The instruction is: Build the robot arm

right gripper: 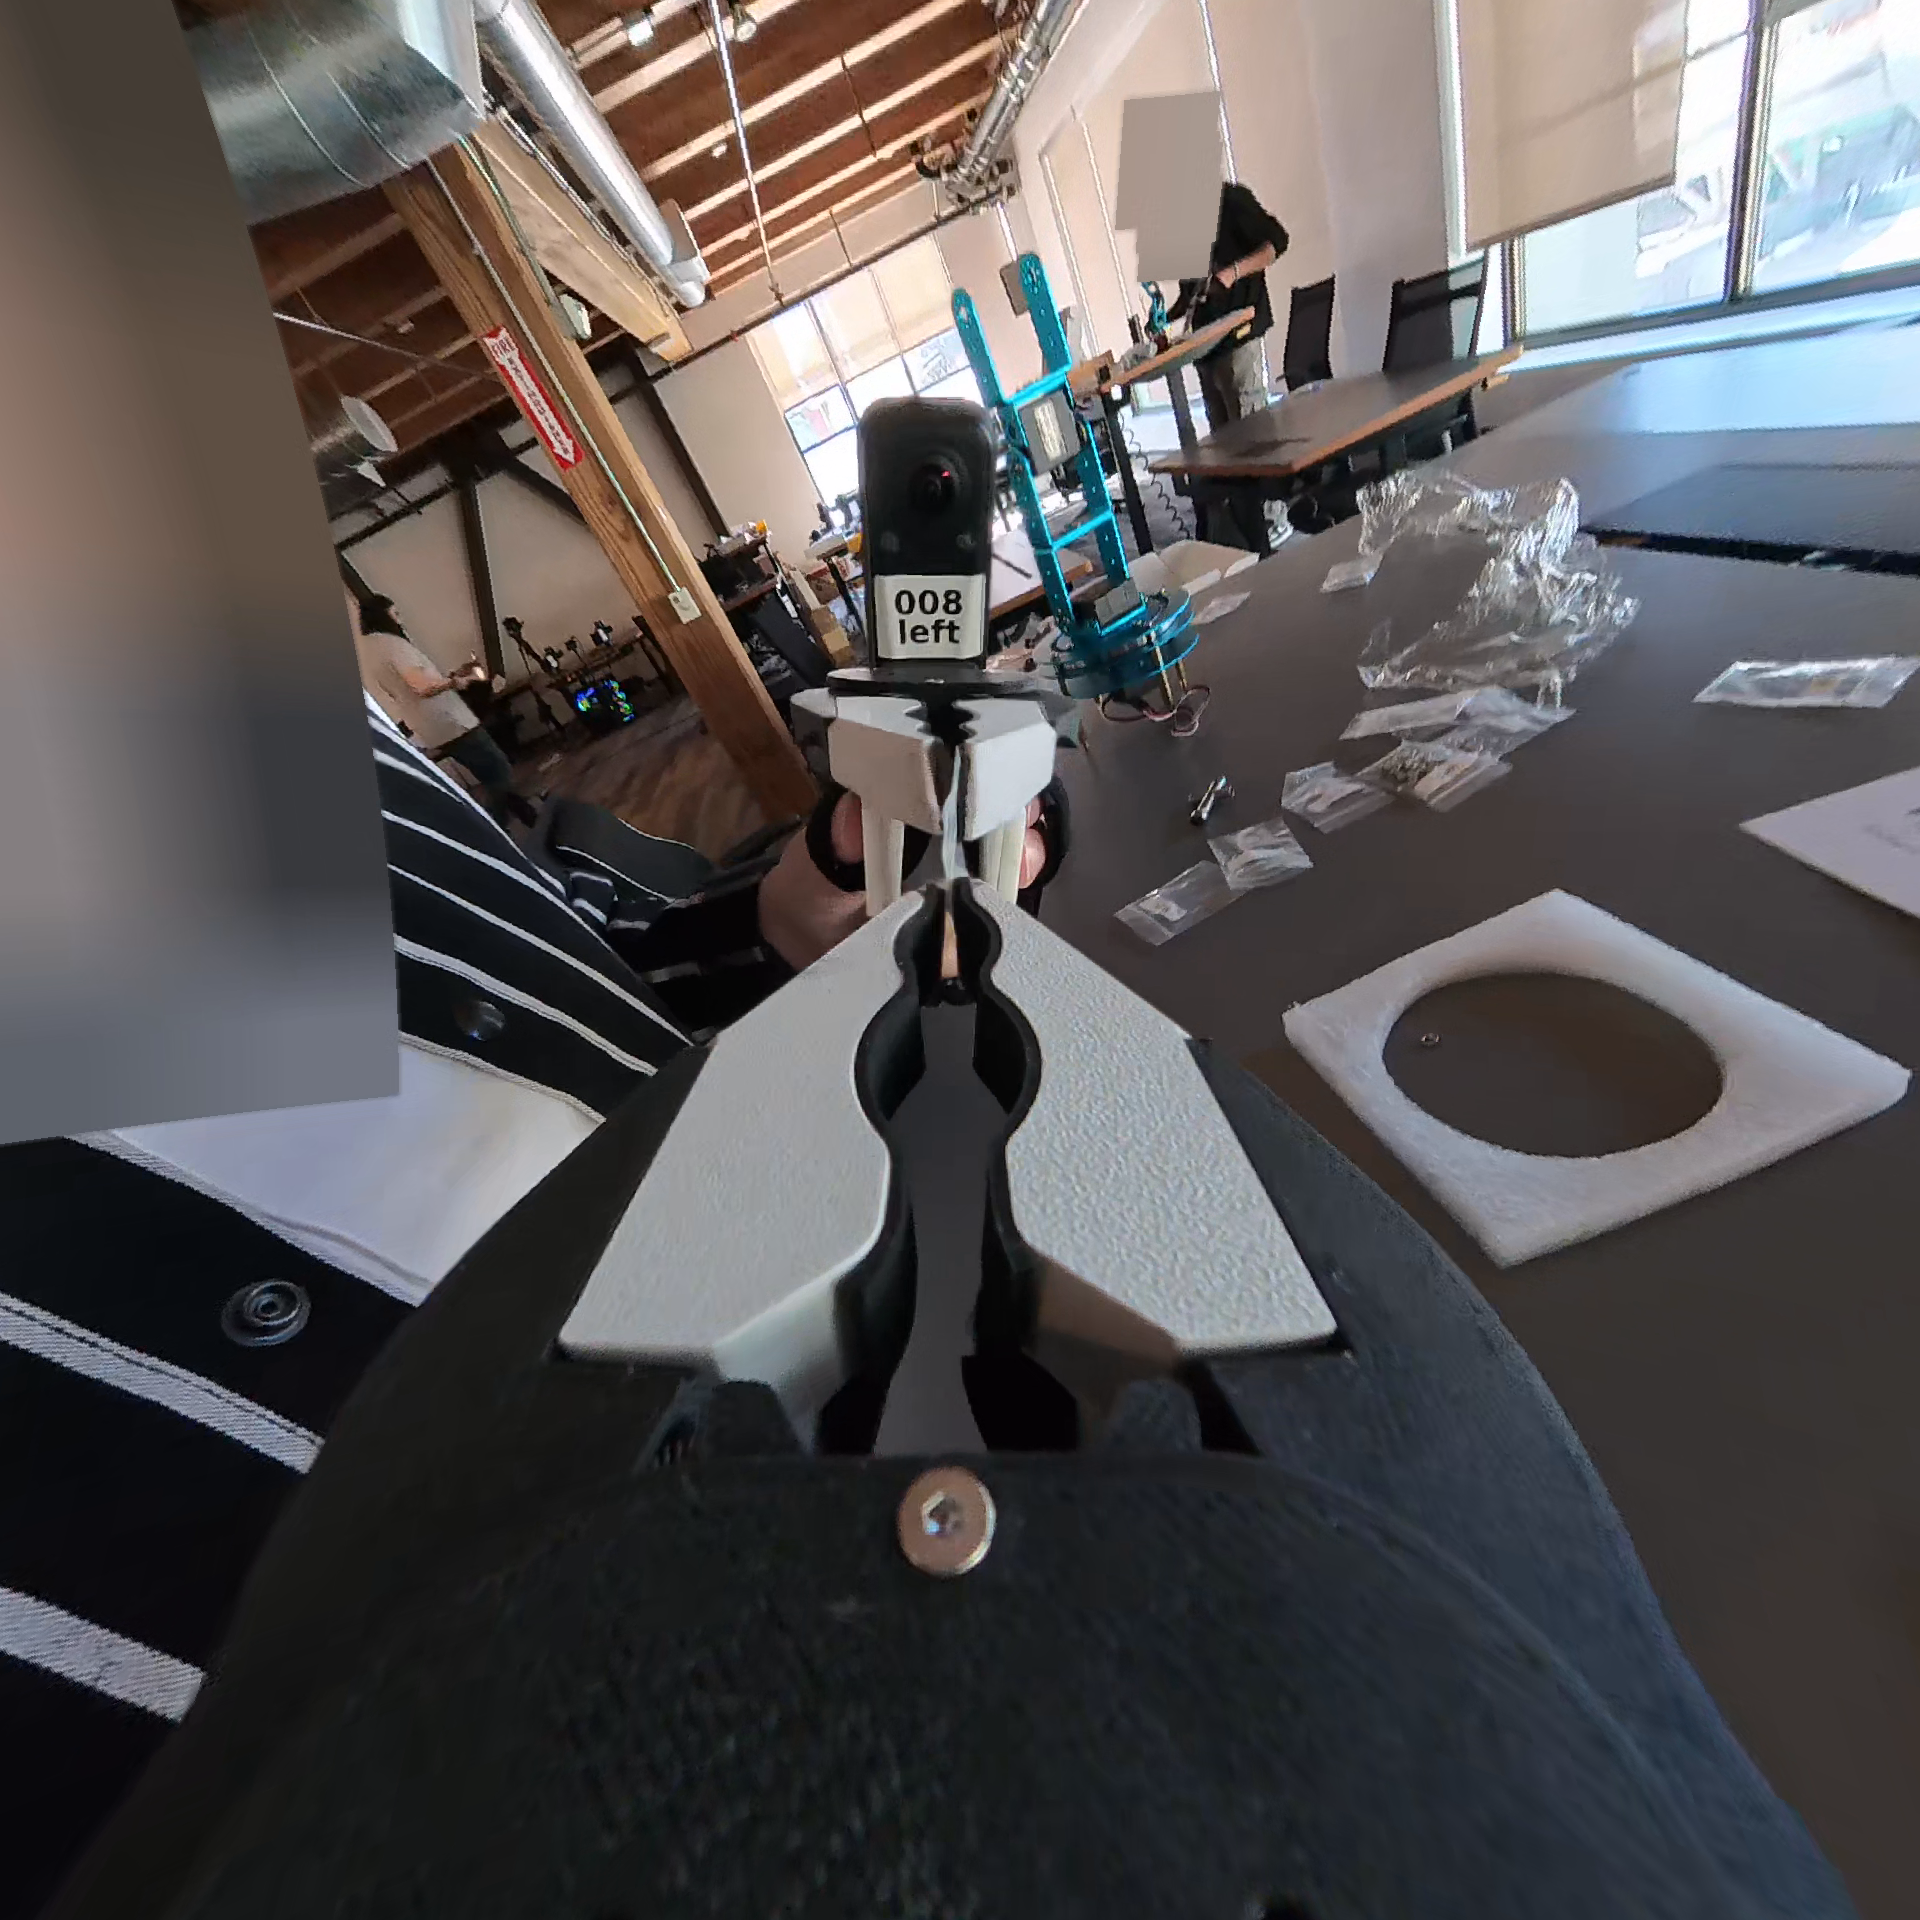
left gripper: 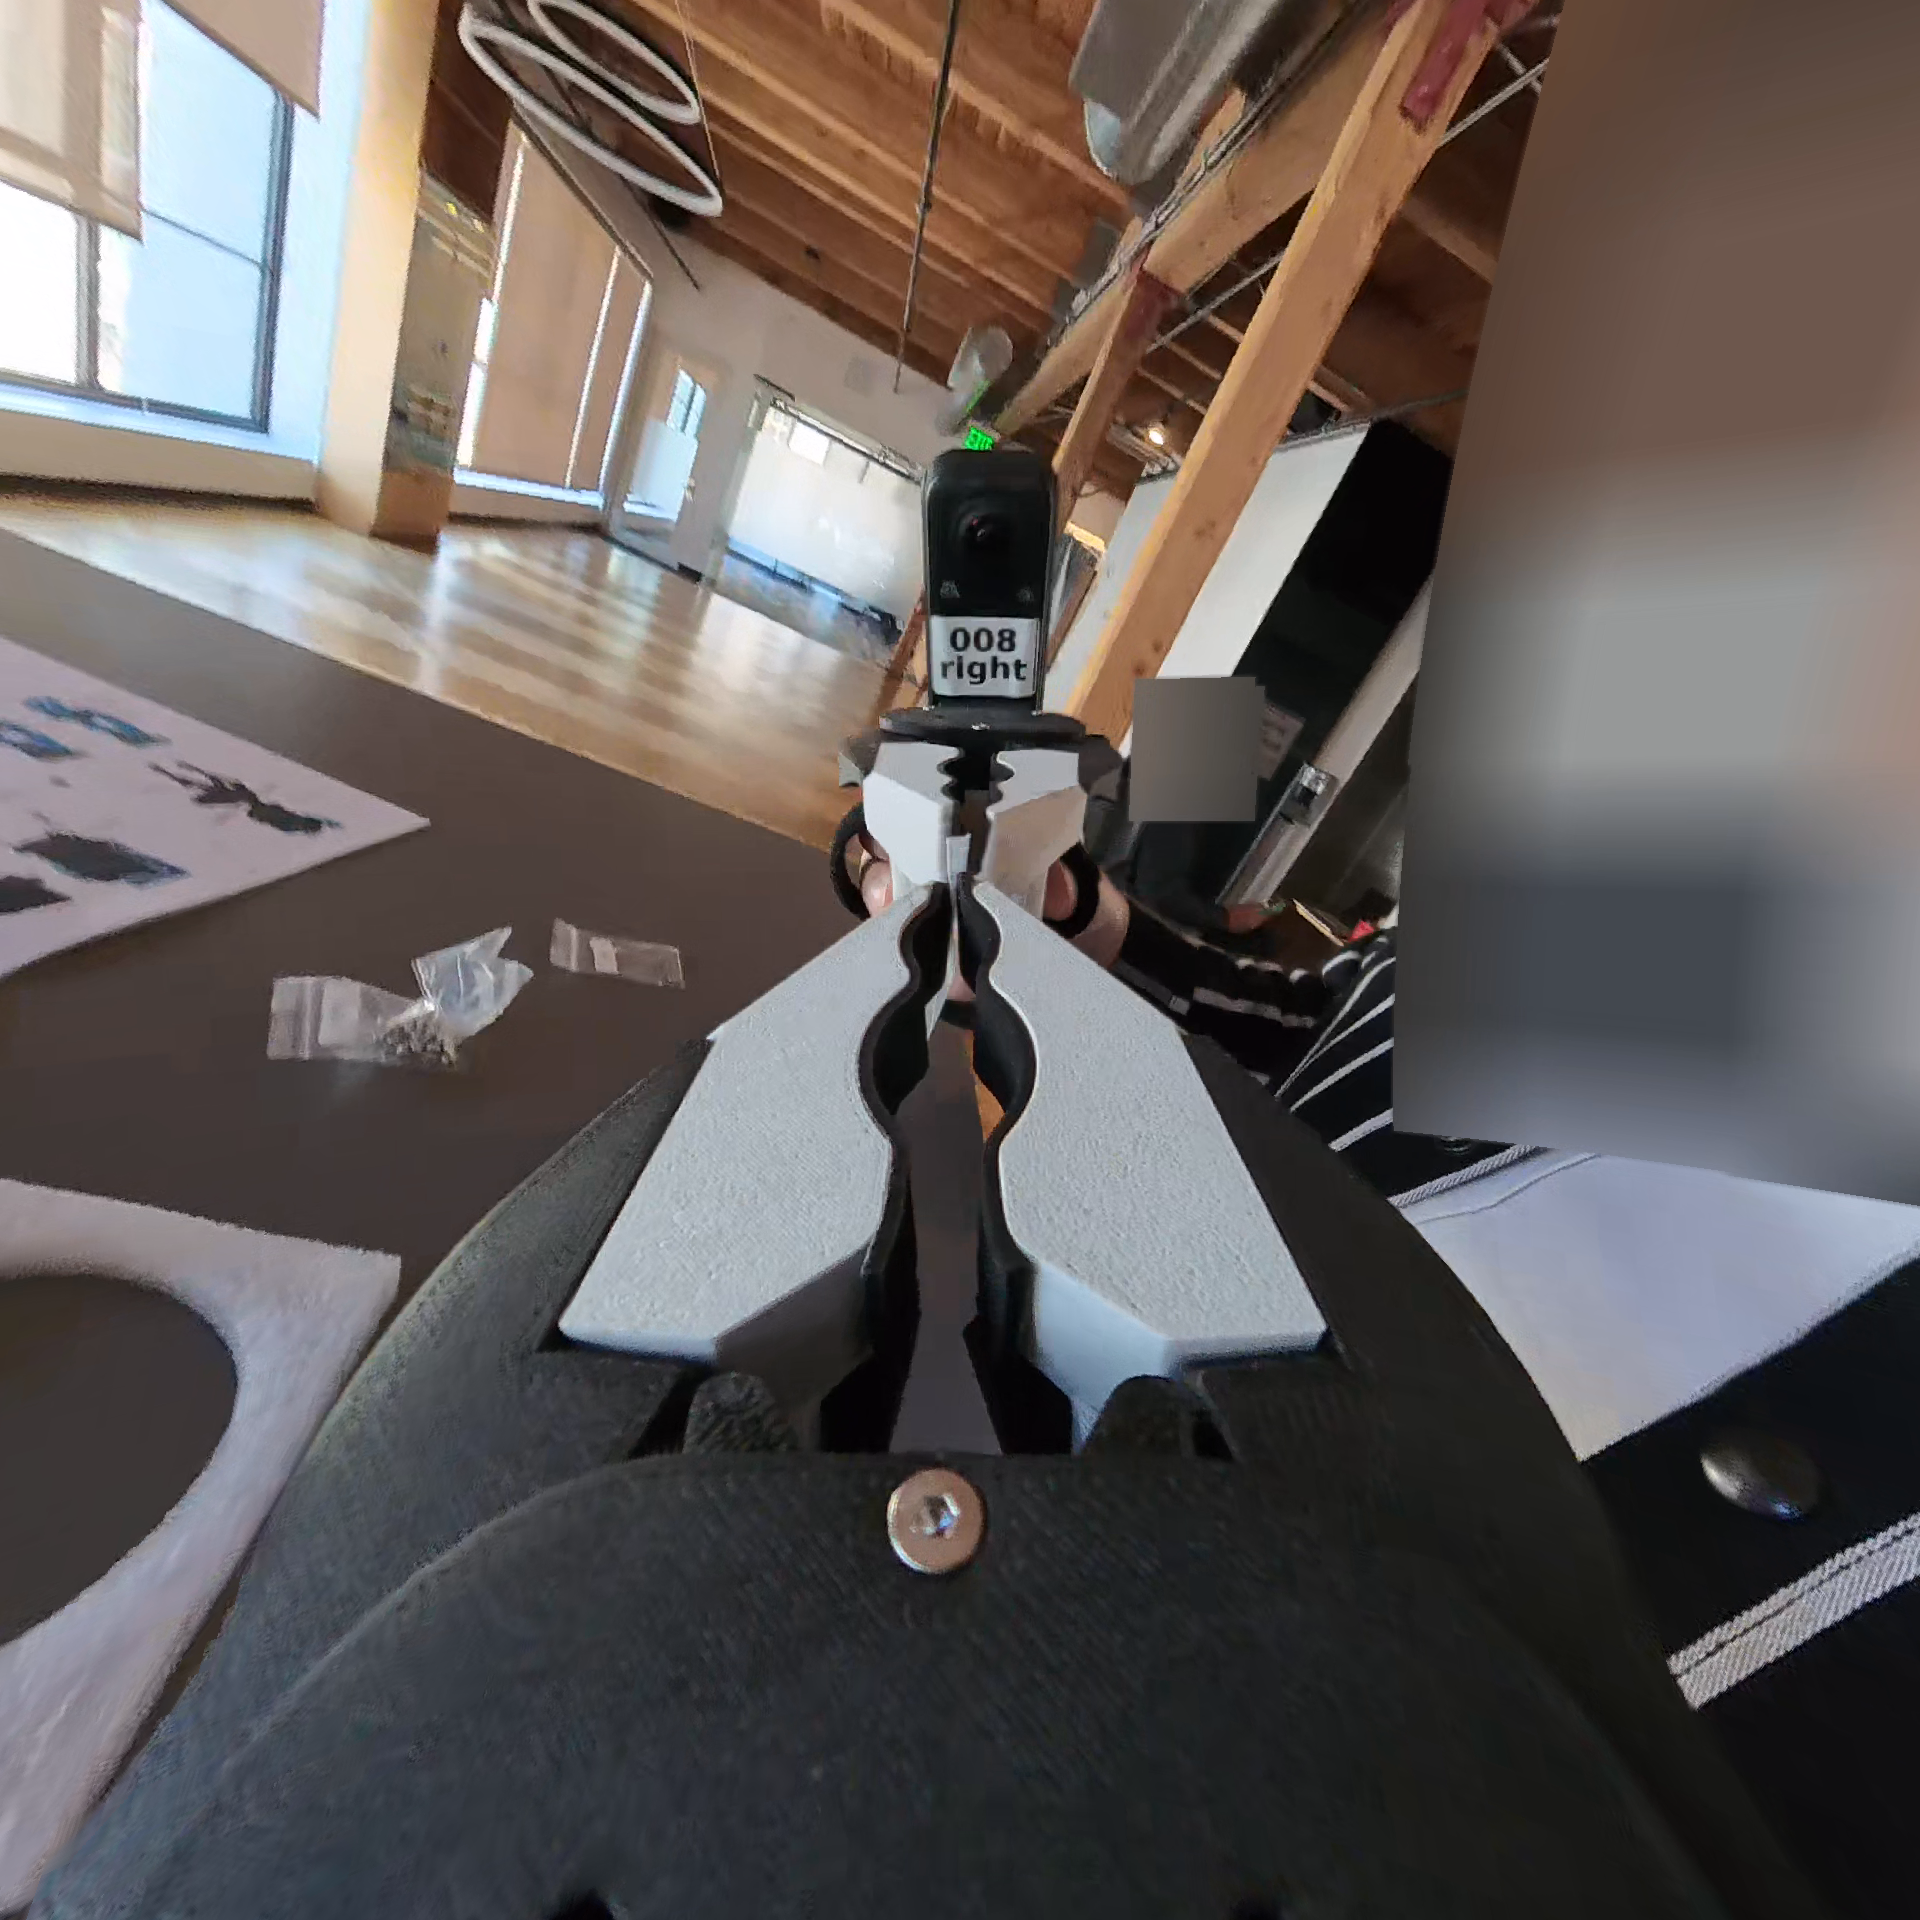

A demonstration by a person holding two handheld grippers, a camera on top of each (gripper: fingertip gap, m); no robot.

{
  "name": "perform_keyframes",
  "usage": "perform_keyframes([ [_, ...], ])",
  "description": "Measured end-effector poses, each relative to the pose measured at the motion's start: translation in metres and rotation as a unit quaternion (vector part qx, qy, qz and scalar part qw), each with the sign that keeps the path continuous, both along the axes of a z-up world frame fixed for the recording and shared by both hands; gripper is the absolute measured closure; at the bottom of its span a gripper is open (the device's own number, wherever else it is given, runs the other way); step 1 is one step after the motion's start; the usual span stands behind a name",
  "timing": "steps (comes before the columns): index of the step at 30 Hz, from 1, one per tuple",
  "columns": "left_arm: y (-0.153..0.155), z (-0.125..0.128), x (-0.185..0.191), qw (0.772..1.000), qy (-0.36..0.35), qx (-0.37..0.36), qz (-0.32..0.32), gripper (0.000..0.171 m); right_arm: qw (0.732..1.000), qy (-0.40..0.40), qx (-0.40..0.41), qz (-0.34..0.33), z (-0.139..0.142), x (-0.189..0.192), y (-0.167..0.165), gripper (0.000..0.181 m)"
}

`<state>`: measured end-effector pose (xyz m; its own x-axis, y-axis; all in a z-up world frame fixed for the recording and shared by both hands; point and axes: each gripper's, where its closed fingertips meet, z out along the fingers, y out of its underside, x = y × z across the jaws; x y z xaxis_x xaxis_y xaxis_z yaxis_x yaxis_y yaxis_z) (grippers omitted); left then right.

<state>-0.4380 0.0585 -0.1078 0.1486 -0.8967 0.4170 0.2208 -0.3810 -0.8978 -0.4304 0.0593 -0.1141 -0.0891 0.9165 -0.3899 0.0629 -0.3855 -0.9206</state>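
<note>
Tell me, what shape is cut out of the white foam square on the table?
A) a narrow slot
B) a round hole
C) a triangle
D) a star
B: the white foam square has a wide round hole through which the dark table shows.

White, black and brown, with one teal accent

Both claws, left claw and right claw, had white fingers with black linings in black housings; the tabletop was dark brown, the foam square white, the sleeve black with thin white stripes, the metal frame teal.
</note>
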Motion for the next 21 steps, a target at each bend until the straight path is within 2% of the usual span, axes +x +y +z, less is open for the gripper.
perform_keyframes([
  [9, 0.002, 0.012, 0.003, 1.0, 0.004, 0.027, 0.015, 0.171, 1.0, 0.021, -0.005, 0.005, 0.011, 0.0, 0.006, 0.18],
  [21, 0.008, 0.005, 0.001, 0.999, 0.026, 0.022, 0.011, 0.171, 1.0, 0.012, 0.015, 0.0, 0.004, -0.003, 0.01, 0.181],
])
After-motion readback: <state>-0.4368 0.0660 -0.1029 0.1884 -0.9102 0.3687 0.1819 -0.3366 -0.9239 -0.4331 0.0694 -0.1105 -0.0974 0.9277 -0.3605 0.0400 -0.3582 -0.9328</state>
